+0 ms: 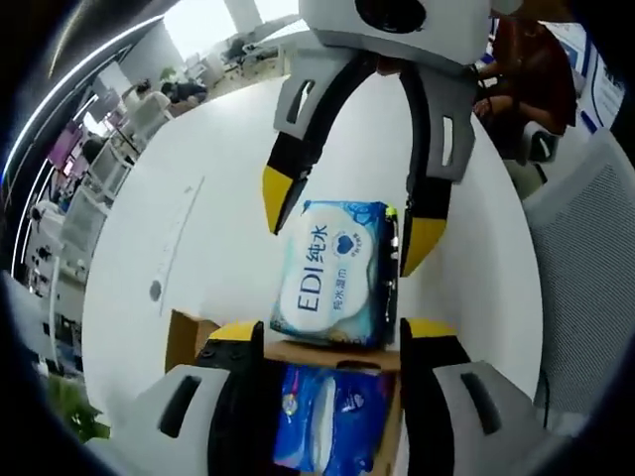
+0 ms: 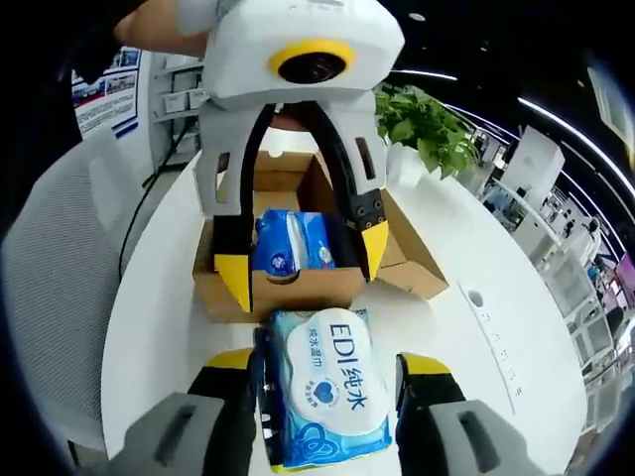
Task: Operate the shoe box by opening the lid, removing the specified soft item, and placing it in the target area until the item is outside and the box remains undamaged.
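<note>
Wet wipes pack (image 2: pixel 330 397) sitting out on the white table (image 2: pixel 159 297), right beside the box

It's lying between the right gripper (image 2: pixel 327 382)'s spread jaws, can't tell if they're touching it. Shoe box (image 2: pixel 288 288) is standing open with a blue pack (image 2: pixel 293 243) inside; the left gripper (image 1: pixel 327 342) is hovering wide open over it.

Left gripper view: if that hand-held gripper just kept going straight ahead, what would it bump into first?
Probably the light blue EDI wet-wipes pack lying just ahead between its yellow tips, with the other hand-held gripper straddling it from the far side. Depth is hard to judge.
</note>
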